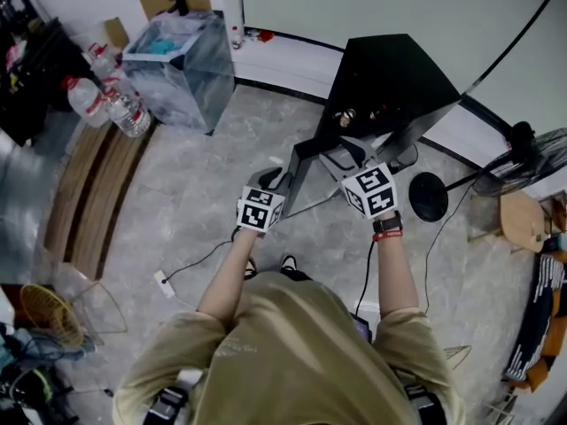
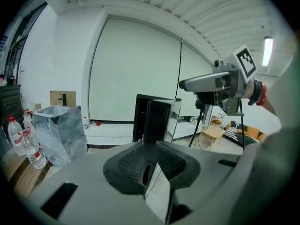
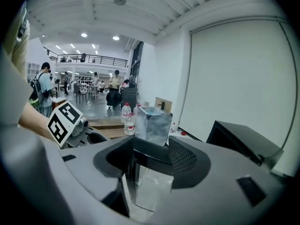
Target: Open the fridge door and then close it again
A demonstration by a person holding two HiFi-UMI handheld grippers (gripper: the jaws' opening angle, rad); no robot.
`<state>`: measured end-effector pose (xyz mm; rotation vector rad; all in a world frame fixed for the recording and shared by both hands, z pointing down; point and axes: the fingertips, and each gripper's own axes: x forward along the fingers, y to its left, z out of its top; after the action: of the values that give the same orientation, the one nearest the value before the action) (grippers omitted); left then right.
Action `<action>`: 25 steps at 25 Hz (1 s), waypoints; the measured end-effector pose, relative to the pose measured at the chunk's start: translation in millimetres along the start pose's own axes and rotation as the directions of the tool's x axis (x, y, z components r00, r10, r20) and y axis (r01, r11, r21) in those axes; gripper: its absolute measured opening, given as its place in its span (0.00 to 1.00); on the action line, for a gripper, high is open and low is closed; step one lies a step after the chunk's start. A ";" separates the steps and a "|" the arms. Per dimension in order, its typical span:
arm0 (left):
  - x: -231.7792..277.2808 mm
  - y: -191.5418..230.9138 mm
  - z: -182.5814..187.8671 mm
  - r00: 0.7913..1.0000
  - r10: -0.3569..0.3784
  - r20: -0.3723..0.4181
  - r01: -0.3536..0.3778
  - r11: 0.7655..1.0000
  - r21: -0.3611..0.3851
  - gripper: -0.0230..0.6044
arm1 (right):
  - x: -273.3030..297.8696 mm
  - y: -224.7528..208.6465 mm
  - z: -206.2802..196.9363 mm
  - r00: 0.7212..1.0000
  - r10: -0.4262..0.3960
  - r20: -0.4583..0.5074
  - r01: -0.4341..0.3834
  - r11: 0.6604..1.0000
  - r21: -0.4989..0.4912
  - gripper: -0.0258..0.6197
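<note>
A black fridge [image 1: 390, 82] stands on the floor ahead of me, also in the left gripper view [image 2: 140, 114] and at the right of the right gripper view [image 3: 243, 139]. Its door [image 1: 292, 180] appears swung out toward me, a dark panel [image 2: 157, 121] with a shiny face. My left gripper [image 1: 273, 181] hangs in the air just left of the door's edge, jaws partly apart with only floor showing between them [image 2: 152, 158]. My right gripper [image 1: 354, 155] is held to the right of the door, jaws wide and empty [image 3: 150, 161]. Neither touches the fridge.
A silver bin [image 1: 177, 60] and water bottles [image 1: 111, 100] stand at the far left by wooden boards. A round stand base [image 1: 428, 196], a fan [image 1: 532, 158] and a wooden stool [image 1: 523, 220] are on the right. A cable [image 1: 190, 264] runs across the floor.
</note>
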<state>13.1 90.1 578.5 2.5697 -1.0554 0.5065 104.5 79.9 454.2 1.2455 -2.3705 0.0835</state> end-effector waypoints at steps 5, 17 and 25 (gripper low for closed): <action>-16.8 16.7 38.8 0.995 0.047 0.091 -0.046 0.999 -0.006 0.18 | -1.6 -5.1 6.9 0.994 -0.093 0.053 0.087 0.991 0.103 0.42; -64.8 48.0 111.4 0.946 0.145 0.291 -0.141 0.989 -0.033 0.18 | -4.0 -15.0 22.4 0.928 -0.348 0.132 0.296 0.906 0.302 0.29; -73.9 54.3 124.9 0.930 0.164 0.330 -0.158 0.986 -0.044 0.16 | -7.1 -17.1 29.3 0.893 -0.419 0.165 0.350 0.876 0.331 0.17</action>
<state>-49.9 46.3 443.9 2.6250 -1.3841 0.0958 110.7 67.6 422.4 1.9532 -2.3011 0.1761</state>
